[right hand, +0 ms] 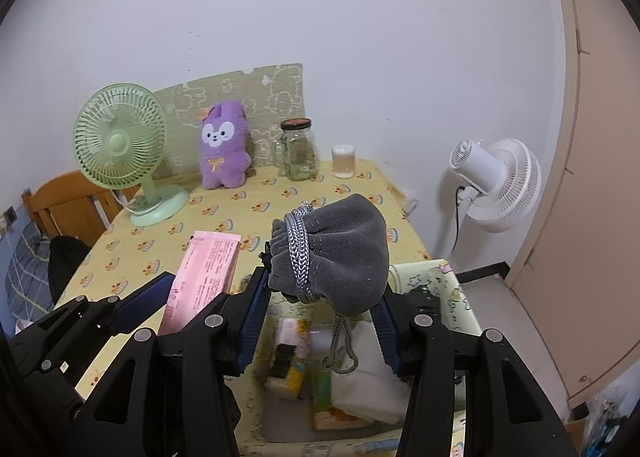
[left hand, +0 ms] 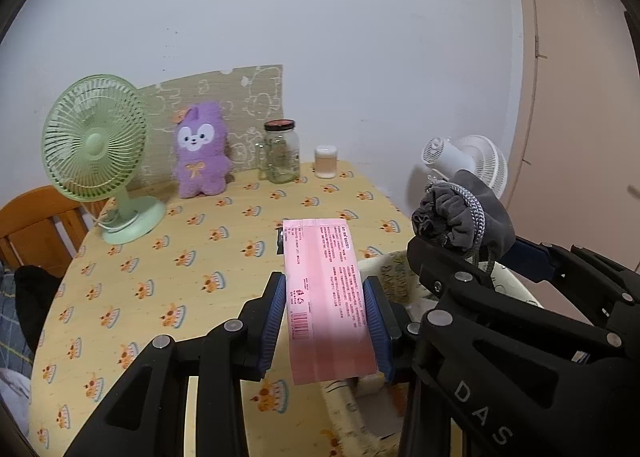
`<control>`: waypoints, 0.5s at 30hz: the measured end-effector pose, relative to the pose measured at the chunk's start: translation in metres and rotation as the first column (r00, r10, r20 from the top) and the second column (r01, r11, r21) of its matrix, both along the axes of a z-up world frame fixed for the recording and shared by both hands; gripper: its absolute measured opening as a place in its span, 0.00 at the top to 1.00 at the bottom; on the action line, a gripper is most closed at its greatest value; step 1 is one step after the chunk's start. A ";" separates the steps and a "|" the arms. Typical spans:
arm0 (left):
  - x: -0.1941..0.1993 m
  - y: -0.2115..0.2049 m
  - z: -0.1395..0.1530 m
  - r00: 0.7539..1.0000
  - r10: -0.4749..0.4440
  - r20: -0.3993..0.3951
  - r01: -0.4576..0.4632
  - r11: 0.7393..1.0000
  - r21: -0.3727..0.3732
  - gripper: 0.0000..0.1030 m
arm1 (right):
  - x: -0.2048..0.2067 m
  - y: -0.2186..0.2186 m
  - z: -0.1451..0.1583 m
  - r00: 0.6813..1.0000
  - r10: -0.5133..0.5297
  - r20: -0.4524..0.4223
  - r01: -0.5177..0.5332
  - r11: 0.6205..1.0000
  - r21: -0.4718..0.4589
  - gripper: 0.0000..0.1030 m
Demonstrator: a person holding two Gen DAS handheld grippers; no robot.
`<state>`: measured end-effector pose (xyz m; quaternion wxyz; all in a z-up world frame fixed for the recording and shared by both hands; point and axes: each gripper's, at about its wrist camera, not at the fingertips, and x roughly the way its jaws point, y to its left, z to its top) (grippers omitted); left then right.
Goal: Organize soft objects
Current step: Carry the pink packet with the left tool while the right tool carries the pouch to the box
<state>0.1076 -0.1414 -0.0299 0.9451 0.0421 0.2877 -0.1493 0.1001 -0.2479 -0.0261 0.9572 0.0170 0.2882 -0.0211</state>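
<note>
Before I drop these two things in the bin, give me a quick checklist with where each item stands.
1. Left gripper clamped on the pink packet: ok, pads press both long edges.
2. Right gripper clamped on the grey pouch: ok.
3. Pouch over the bin: ok, the opening shows right under it.
4. Packet over the bin: not ok, mostly above the tablecloth beside it.
5. Room in the bin: cannot tell, tissue packs already cover much of the floor.
6. Pouch cord free: cannot tell, it dangles into the bin.
</note>
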 end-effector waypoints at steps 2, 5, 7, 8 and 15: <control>0.002 -0.006 -0.001 1.000 -0.013 -0.004 0.013 1.000 0.000 0.61 | 0.001 -0.005 -0.001 1.000 -0.009 -0.003 0.009 1.000 0.000 0.49; 0.005 -0.016 -0.005 0.999 -0.033 -0.014 0.033 0.999 0.000 0.61 | 0.002 -0.014 -0.004 1.000 -0.030 -0.009 0.030 1.000 0.000 0.49; 0.007 -0.022 -0.007 0.999 -0.046 -0.022 0.046 0.999 0.000 0.61 | 0.002 -0.020 -0.006 0.999 -0.040 -0.011 0.040 0.999 0.001 0.49; 0.007 -0.026 -0.009 0.998 -0.051 -0.026 0.051 0.999 0.000 0.61 | 0.002 -0.023 -0.007 0.999 -0.045 -0.015 0.045 0.999 0.002 0.49; 0.011 -0.043 -0.018 0.994 -0.092 -0.055 0.092 0.996 0.001 0.61 | 0.001 -0.041 -0.016 0.996 -0.078 -0.036 0.078 0.997 0.008 0.49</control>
